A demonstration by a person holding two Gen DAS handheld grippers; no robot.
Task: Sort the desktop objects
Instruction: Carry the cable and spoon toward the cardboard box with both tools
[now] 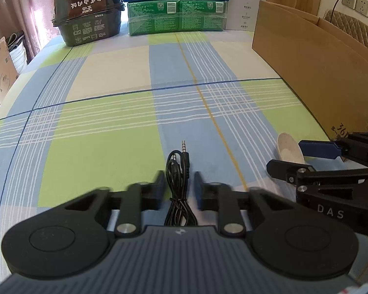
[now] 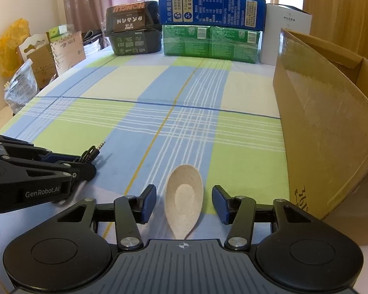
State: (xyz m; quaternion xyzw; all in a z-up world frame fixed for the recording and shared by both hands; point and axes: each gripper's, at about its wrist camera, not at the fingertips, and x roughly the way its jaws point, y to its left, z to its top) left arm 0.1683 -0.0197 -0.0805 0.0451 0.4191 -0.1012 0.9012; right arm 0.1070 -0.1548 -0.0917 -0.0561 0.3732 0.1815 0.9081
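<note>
A coiled black audio cable [image 1: 177, 169] lies on the checked tablecloth [image 1: 110, 122], its plug pointing away. My left gripper [image 1: 177, 186] is shut on it, the blue pads pressing the coil from both sides; in the right wrist view the cable [image 2: 94, 153] sticks out past the left gripper [image 2: 85, 169]. A pale beige spoon [image 2: 184, 196] lies bowl forward between the fingers of my right gripper [image 2: 184, 191], which is open with a gap on each side. In the left wrist view the spoon [image 1: 289, 149] and right gripper [image 1: 288, 159] show at the right.
An open cardboard box [image 2: 326, 127] stands along the table's right side, close to the right gripper. At the far edge stand a dark food container [image 2: 132, 34], green packs [image 2: 211, 41], a blue carton [image 2: 211, 12] and a white box [image 2: 284, 24]. Bags and cartons [image 2: 41, 56] crowd the left.
</note>
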